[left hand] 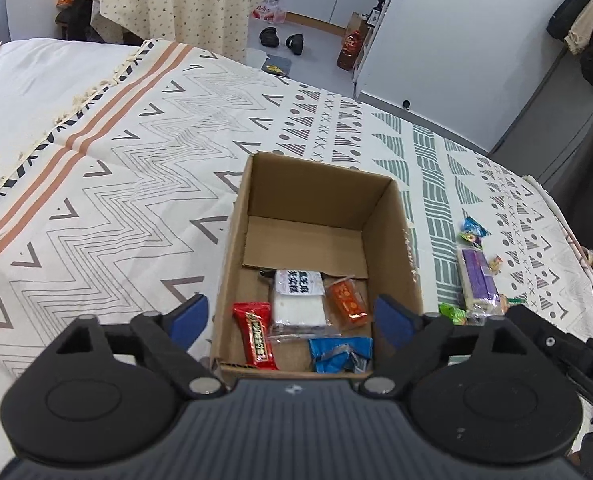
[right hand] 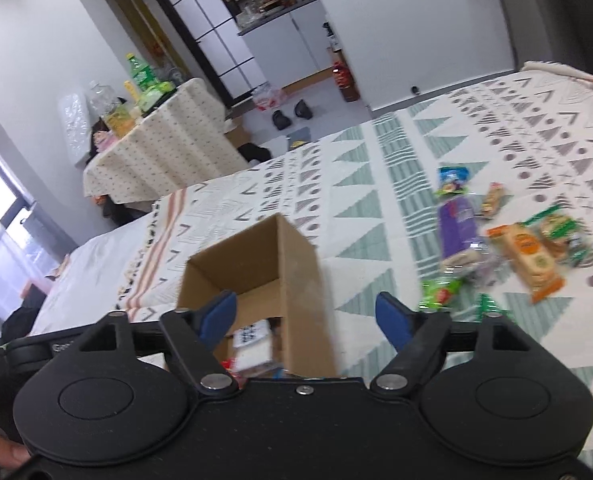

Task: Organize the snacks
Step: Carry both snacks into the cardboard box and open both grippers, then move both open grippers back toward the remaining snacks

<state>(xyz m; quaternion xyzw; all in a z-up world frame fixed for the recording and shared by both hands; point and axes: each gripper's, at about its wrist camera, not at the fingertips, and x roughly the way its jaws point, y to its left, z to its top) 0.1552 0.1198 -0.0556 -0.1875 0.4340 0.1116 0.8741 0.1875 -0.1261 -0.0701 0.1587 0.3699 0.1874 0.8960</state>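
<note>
The left claw [left hand: 292, 320] hangs released over the near end of the cardboard box [left hand: 392, 236], its jaws spread wide and empty, above a red snack bar [left hand: 255, 336], a blue packet [left hand: 338, 354], a white packet [left hand: 298, 300] and an orange packet [left hand: 346, 300] on the box floor. The right claw [right hand: 306, 316] is likewise released and holds nothing, poised beside the box's near right corner. Farther out on the patterned bed cover [right hand: 356, 184], to the right of the box, lie loose snacks: a green packet [right hand: 440, 292], a purple packet [right hand: 456, 232] and an orange biscuit pack [right hand: 530, 258], blurred.
</note>
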